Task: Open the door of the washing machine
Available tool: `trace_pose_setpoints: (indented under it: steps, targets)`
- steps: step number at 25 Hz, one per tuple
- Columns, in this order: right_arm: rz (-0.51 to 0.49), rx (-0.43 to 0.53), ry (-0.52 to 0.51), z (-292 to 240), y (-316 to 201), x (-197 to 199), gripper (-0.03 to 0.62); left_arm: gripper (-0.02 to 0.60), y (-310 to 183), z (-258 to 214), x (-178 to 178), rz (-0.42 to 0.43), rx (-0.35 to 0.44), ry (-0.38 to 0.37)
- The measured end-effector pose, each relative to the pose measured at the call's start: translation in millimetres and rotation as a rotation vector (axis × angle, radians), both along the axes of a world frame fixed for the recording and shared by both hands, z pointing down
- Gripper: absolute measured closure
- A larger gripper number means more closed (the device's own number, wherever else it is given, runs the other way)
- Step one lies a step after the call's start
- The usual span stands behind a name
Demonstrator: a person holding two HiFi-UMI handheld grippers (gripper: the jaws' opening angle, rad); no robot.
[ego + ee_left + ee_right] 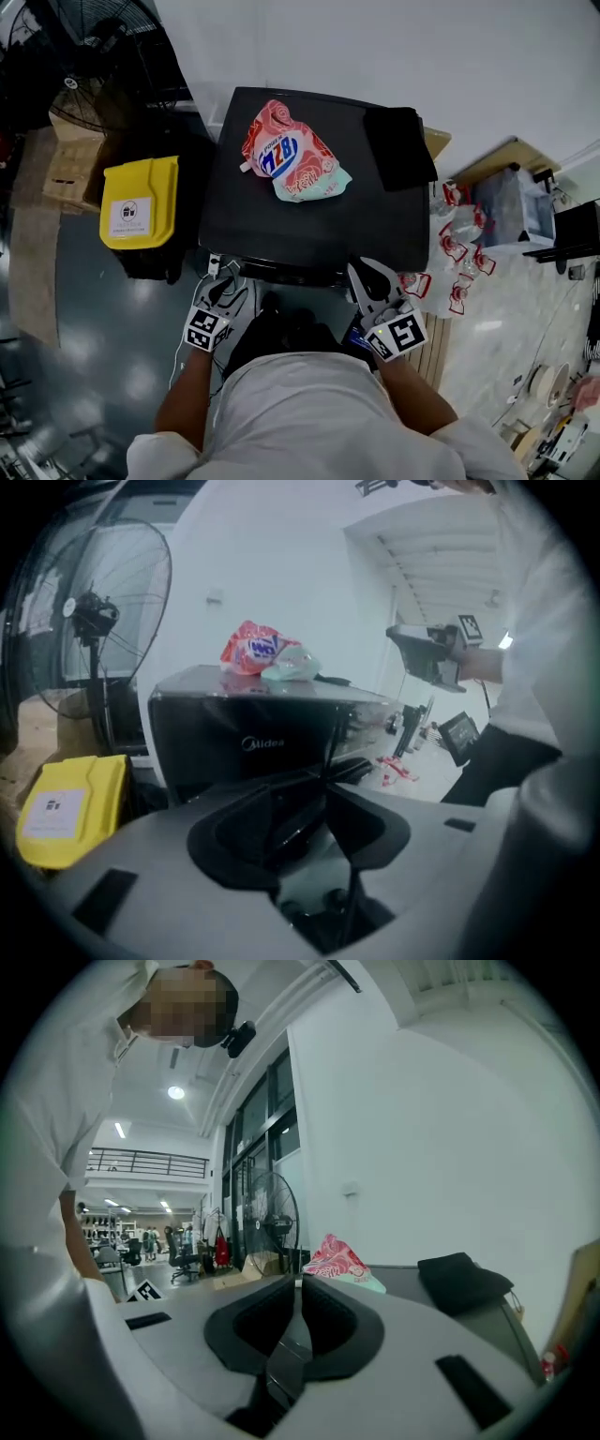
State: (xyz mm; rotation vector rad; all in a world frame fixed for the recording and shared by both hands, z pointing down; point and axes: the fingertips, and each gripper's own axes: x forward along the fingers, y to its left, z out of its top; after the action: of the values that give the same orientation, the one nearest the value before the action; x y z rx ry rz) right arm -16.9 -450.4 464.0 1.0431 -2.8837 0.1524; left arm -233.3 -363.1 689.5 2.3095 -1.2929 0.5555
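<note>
- At 10 o'clock in the head view: a black fan [94, 56] behind cardboard boxes, well apart from everything else.
- At 9 o'clock from the machine: a yellow bin [139, 202], standing just beside its left side.
- At 7 o'clock of the machine's top: the left gripper [217, 291], held low in front of the front edge. In the left gripper view [323, 780], clenched with the jaw tips meeting and nothing between them, aimed at the dark glossy front.
- Centre: the washing machine [314, 225], black, seen from above, its front edge toward 6 o'clock; the front panel [253, 738] bears a brand mark. Door state not readable from any view.
- On its top, toward 11 o'clock: a red, white and blue detergent pouch [291, 155], lying flat.
- On the top at 2 o'clock: a black cloth [398, 145], folded, reaching the right edge.
- At 5 o'clock of the top: the right gripper [370, 281], raised near the front corner, clenched on nothing in its own view [298, 1283].
- At 3 o'clock, on the floor: red-and-white packets [455, 246], scattered just beside the machine.
</note>
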Motion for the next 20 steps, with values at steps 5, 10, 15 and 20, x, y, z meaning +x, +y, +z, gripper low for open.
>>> trace_pose_setpoints:
  steps: [5,10,15,20]
  targets:
    - [0.091,-0.011,0.018,9.8,-4.9,-7.3,0.547,0.382,-3.3,54.9,-1.6,0.129,-0.095,0.000]
    - [0.169,-0.029,0.028,19.5,-6.5,-12.6,0.547,0.374,-9.5,109.3,-0.5,0.287,-0.174,-0.064]
    - [0.235,-0.033,0.076,29.6,-2.8,-6.2,0.548,0.376,-12.4,150.9,4.6,0.414,-0.235,-0.121]
    - [0.303,-0.069,0.085,41.6,3.8,6.7,0.547,0.383,-9.0,183.1,5.6,0.497,-0.290,-0.207]
